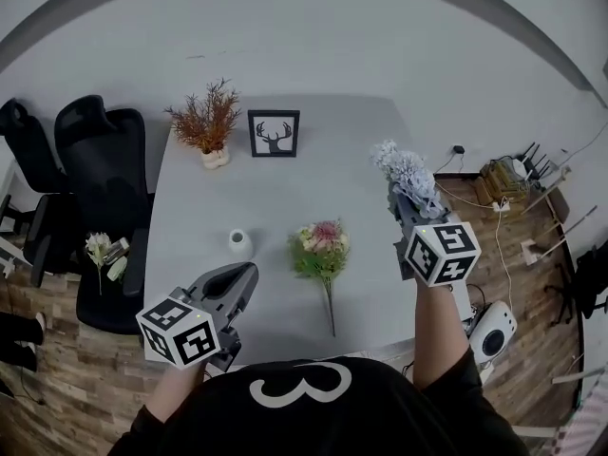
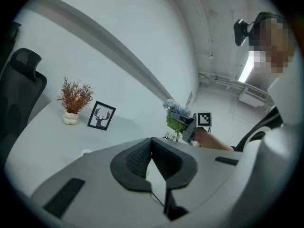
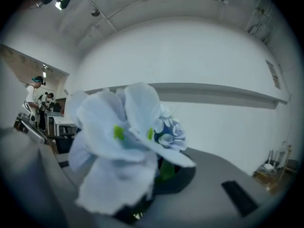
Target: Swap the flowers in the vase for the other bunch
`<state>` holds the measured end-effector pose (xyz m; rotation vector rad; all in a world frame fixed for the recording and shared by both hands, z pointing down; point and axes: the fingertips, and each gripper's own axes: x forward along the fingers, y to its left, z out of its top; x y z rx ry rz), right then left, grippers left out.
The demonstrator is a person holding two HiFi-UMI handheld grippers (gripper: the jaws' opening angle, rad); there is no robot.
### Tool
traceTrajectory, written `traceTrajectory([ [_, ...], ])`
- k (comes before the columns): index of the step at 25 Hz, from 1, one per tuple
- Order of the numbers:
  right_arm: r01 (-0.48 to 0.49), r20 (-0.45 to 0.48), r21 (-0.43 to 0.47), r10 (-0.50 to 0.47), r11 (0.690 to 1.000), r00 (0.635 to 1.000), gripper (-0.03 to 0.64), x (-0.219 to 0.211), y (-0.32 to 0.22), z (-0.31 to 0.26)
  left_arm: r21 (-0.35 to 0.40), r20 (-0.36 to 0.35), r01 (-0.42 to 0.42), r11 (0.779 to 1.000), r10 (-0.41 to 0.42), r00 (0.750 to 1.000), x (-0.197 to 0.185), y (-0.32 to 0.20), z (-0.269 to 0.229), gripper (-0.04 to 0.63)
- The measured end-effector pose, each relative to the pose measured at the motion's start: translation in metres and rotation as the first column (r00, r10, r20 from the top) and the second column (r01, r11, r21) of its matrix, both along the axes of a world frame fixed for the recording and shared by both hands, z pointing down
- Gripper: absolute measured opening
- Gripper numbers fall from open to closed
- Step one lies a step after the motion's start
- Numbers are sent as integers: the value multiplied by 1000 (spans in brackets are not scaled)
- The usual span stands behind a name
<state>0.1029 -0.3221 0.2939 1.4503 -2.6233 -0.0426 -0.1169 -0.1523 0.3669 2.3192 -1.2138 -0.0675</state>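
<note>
Just ahead of the left gripper [image 1: 239, 281] and its jaws, the small white vase [image 1: 239, 242] is standing upright on the grey bench [image 1: 361, 141]. To the right of those jaws, between the two grippers, the pink-and-green bunch [image 1: 320, 248] is lying flat. Its blooms are pointing away from the person and its stem is trailing back toward the near edge, beside the line from the jaws to the vase rather than across it. Well beyond the left jaws, a framed deer picture [image 1: 274, 133] and a pot of dried reddish twigs [image 1: 207, 122] are sitting side by side near the far edge. Off to the left of the jaws, black office chairs [image 1: 95, 188] are crowding the side of the bench, one of them carrying a white flower sprig [image 1: 98, 249].

The left gripper is hovering at the near edge of the bench, pointing roughly level toward the vase, with its jaws clenched together on nothing. The right gripper [image 1: 407, 202] is hanging above the bench's right edge, well apart from the vase and also pointing about level. Its jaws are grasping the pale blue bunch [image 1: 406, 169] by the stems. The petals are fanning out just past the jaw tips and filling much of the right gripper view.
</note>
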Motion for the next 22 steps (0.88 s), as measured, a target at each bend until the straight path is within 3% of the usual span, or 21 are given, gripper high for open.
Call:
traceTrajectory([
  [3,69,95,14,-70,998,993,87,-31,9,-15,12,-9,17,1000,-17,1000,-12,7,-3,10],
  [8,198,168,70,-207,978,964,86,-90,25,-39,9,-25,74,997,-73,997,-44,20,-2,9],
  [13,297,255,157,-329,942,909,87,-145,43,-67,-2,-39,132,991,-132,990,-80,36,2,9],
  [22,418,324,251,-482,873,814,87,-232,68,-80,-17,-30,216,976,-217,976,-140,60,9,11],
])
